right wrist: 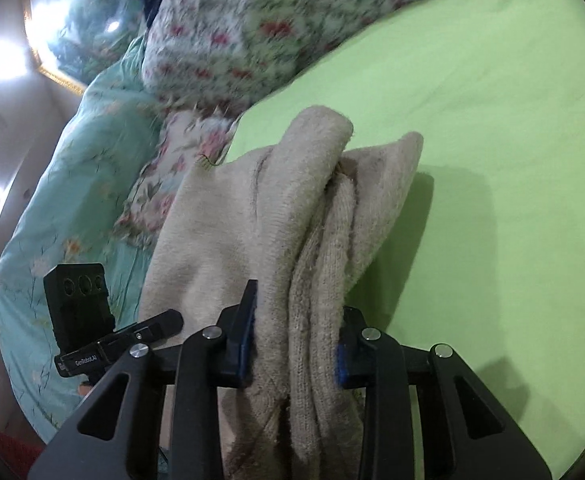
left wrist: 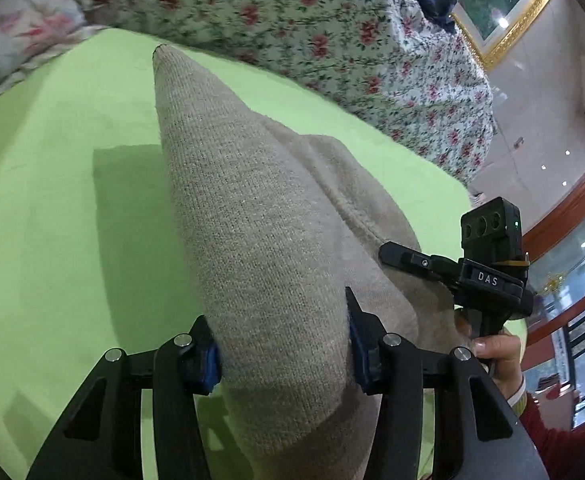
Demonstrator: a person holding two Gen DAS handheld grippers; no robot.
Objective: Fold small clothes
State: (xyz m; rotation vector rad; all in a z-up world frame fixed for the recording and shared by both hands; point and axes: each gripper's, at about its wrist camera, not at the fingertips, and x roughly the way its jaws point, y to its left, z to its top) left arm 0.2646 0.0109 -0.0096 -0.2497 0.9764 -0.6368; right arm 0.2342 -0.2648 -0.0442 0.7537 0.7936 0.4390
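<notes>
Both black two-finger grippers clamp the beige knitted garment: the left gripper on a thick fold, the right gripper on bunched layers, above the light green sheet.

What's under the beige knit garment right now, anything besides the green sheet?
Only the green sheet shows below the beige knit garment, which both grippers hold up. A shadow falls on the sheet at its side. The patch directly beneath the cloth is covered, so I cannot tell what lies there.
</notes>
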